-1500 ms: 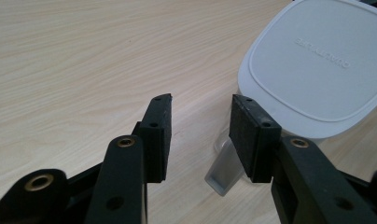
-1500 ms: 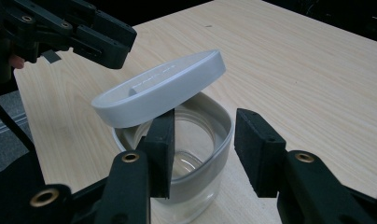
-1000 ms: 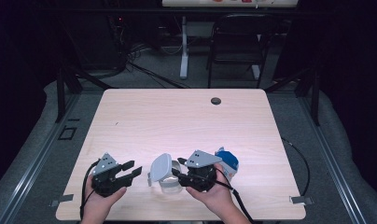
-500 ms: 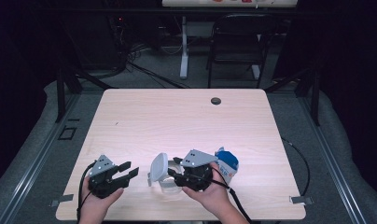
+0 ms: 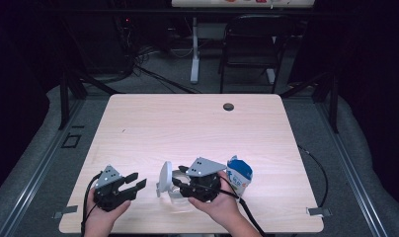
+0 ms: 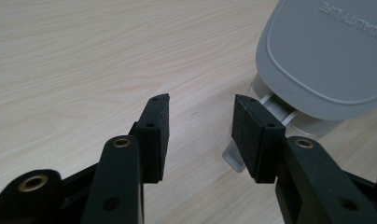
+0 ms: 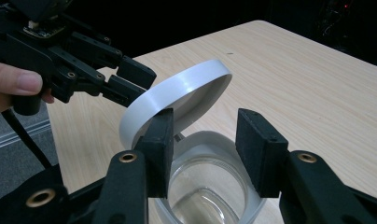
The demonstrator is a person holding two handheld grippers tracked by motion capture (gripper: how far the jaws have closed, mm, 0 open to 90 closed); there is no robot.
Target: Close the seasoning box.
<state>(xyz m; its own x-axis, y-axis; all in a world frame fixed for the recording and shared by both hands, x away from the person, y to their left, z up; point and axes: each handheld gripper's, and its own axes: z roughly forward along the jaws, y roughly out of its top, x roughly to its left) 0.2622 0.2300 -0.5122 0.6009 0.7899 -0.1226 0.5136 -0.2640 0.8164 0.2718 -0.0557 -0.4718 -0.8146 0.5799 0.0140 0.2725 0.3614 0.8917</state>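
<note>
A clear container (image 5: 177, 193) with a hinged grey-white lid (image 5: 164, 178) stands near the table's front edge, its lid swung up on edge. In the right gripper view the container (image 7: 205, 196) lies just beyond my right gripper (image 7: 203, 123), whose jaws stand open above its rim, with the lid (image 7: 177, 88) rising behind them. In the high view the right gripper (image 5: 178, 185) is at the container's right side. My left gripper (image 5: 138, 180) is open, a short way left of the lid. Its own view has the left gripper (image 6: 200, 107) apart from the lid's outer face (image 6: 326, 51).
A blue and white pouch (image 5: 239, 175) stands just right of the right hand. The wooden table (image 5: 187, 128) has a dark grommet hole (image 5: 228, 106) near its far edge. Beyond the table stand a chair (image 5: 247, 44) and cables on the floor.
The lid has swung further up, from tilted to nearly on edge. The right gripper shifted slightly left at the container; the left gripper has barely moved.
</note>
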